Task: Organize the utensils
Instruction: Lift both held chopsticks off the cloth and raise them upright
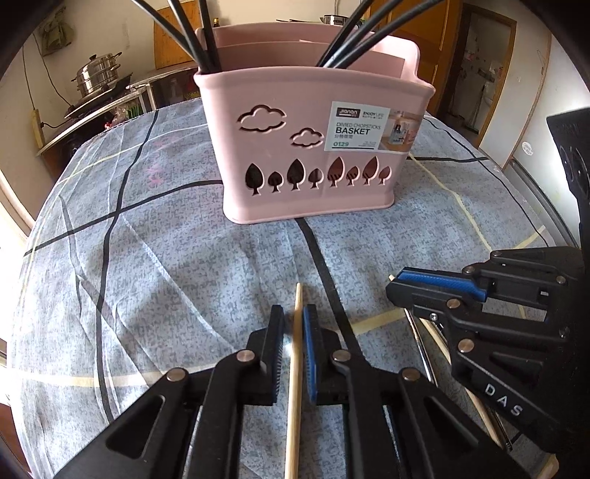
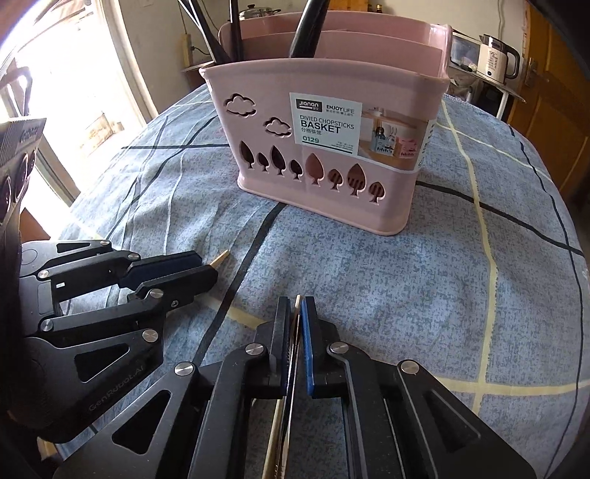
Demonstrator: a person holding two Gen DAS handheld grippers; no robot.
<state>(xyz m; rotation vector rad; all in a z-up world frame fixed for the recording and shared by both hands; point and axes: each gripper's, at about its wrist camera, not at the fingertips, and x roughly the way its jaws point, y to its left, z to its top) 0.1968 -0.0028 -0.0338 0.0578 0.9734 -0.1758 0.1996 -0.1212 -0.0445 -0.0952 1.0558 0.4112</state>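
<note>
A pink chopsticks basket [image 1: 295,147] [image 2: 332,177] stands upright on the cloth-covered table, with black utensil handles [image 1: 191,40] [image 2: 306,33] sticking out of its compartments. My left gripper [image 1: 294,313] [image 2: 206,266] is shut on a wooden chopstick [image 1: 295,387] whose tip [image 2: 221,256] pokes out past the fingers toward the basket. Beside it, my right gripper [image 2: 297,304] [image 1: 395,283] is shut on another wooden chopstick [image 2: 273,423], and a thin metal utensil [image 1: 420,342] runs alongside it under the jaws. Both grippers hover low over the cloth, in front of the basket.
The table wears a blue-grey cloth [image 1: 166,258] with dark and pale yellow lines. A steel pot [image 1: 97,73] sits on a stove behind at the left. A white kettle [image 2: 496,59] stands on a shelf at the back right. A bright window [image 2: 73,73] lies to the left.
</note>
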